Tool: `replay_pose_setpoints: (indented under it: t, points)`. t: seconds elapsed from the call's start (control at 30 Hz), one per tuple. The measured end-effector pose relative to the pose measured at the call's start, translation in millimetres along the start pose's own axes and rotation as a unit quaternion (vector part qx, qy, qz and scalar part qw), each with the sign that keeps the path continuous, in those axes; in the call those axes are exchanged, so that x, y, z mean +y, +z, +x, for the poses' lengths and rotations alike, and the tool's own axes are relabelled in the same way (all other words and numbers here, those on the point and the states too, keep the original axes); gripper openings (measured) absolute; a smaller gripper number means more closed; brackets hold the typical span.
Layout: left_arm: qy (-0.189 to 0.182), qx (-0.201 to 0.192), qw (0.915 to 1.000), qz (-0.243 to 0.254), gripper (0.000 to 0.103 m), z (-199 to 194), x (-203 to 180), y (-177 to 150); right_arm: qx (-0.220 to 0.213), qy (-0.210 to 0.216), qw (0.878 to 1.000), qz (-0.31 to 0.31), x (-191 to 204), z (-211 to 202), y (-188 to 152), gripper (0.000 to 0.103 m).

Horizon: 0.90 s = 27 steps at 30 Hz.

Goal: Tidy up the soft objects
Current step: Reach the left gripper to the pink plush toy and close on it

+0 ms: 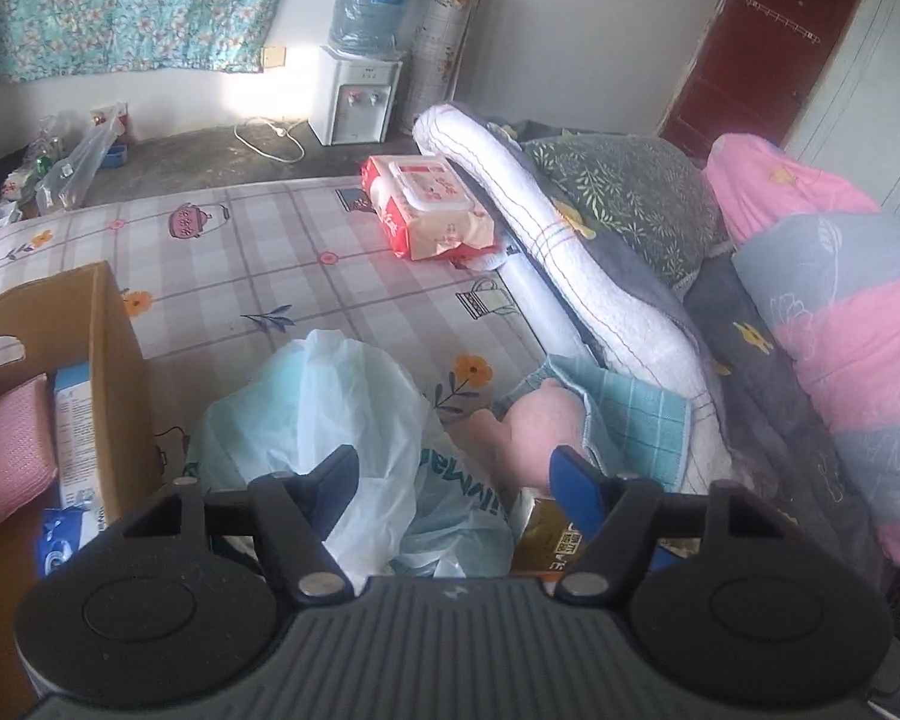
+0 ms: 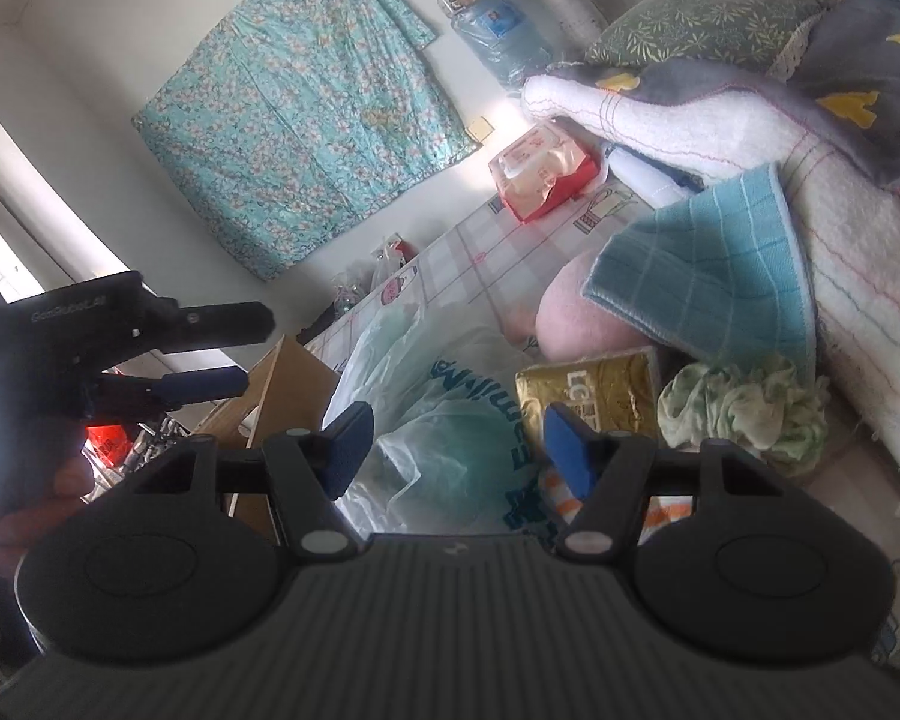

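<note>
The crinkled, translucent white plastic bag with teal lettering (image 1: 342,420) (image 2: 450,420) is lying on the checked, flower-printed mat (image 1: 258,276), serving here as the landmark. The left gripper (image 1: 456,480), jaws spread and holding nothing, is hovering over the bag. The right gripper (image 2: 456,447), jaws likewise released, is hanging above it too. Right of the bag, a rounded pink plush cushion (image 1: 540,426) (image 2: 576,324) is sitting under a ribbed teal checked towel (image 1: 636,414) (image 2: 708,270). A shiny gold foil packet (image 2: 588,384) is lying beside the bag, with a ruffled pale-green cloth (image 2: 744,408) further right. Left of the bag, a brown cardboard box (image 1: 114,372) is standing open.
</note>
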<state>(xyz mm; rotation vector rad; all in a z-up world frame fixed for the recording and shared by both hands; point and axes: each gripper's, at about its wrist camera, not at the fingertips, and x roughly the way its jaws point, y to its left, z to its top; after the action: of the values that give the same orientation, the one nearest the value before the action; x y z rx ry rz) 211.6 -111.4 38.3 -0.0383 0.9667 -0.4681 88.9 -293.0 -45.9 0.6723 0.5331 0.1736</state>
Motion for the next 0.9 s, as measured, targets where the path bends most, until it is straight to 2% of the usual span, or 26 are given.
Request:
replay_pose_setpoints:
  t: [0.1, 0.23, 0.3, 0.5, 0.57, 0.67, 0.77, 0.83, 0.9]
  points:
    - [-0.011, 0.047, 0.9988, -0.008, 0.061, 41, -2, 15, -0.012, -0.018, 0.999, -0.025, -1, 12, 12, 0.054]
    - [-0.036, 0.124, 0.9905, -0.045, 0.061, 98, -2, 29, -0.004, -0.019, 1.000, -0.024, -7, 32, 22, 0.054]
    - [-0.037, 0.148, 0.9859, -0.070, 0.063, 119, 1, 33, 0.004, -0.020, 1.000, -0.020, -11, 43, 25, 0.054]
    - [-0.043, 0.174, 0.9742, -0.137, 0.061, 161, 11, 45, 0.022, -0.023, 0.999, -0.002, -22, 62, 26, 0.055]
    - [-0.041, 0.182, 0.9718, -0.145, 0.059, 169, 10, 46, 0.023, -0.027, 0.999, 0.003, -26, 66, 28, 0.055]
    - [-0.044, 0.176, 0.9730, -0.142, 0.055, 170, 9, 47, 0.022, -0.031, 0.999, 0.010, -32, 70, 31, 0.055]
    - [-0.039, 0.172, 0.9743, -0.141, 0.041, 168, 8, 48, 0.021, -0.033, 0.999, 0.013, -35, 70, 32, 0.055]
    - [-0.029, 0.171, 0.9753, -0.137, 0.024, 169, 9, 49, 0.021, -0.033, 0.999, 0.015, -36, 72, 32, 0.055]
    - [-0.020, 0.176, 0.9744, -0.138, 0.017, 173, 11, 46, 0.020, -0.033, 0.999, 0.015, -36, 72, 31, 0.055]
